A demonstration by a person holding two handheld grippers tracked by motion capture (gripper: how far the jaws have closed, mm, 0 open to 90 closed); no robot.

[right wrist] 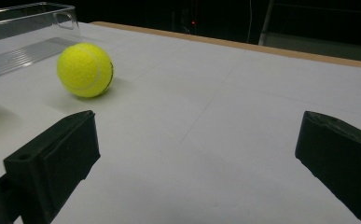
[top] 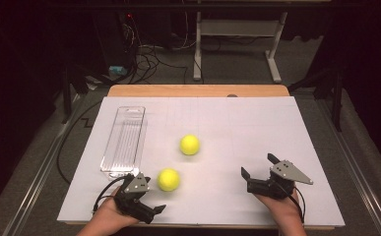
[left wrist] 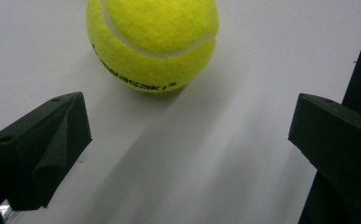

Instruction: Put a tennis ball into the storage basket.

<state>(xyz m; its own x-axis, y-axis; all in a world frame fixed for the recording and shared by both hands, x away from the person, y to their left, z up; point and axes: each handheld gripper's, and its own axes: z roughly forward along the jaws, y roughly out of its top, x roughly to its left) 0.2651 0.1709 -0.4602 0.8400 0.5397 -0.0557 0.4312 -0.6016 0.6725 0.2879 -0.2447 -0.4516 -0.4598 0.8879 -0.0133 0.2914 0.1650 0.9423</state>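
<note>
Nearest the high camera, at the table's front edge, the left gripper (top: 146,196) sits with its jaws spread wide and empty, the near tennis ball (top: 169,179) just ahead of them, not touching. Black lettering on that fuzzy yellow ball (left wrist: 152,42) is partly readable, ending "ASAKI". Left of it lies a clear ribbed plastic tray (top: 124,140). A second tennis ball (top: 190,144) rests mid-table on the smooth white sheet (top: 257,128) covering the wooden table (top: 198,90). At right, the right gripper (top: 258,167) is also wide open, holding nothing. Cables trail over grey carpet behind.
</note>
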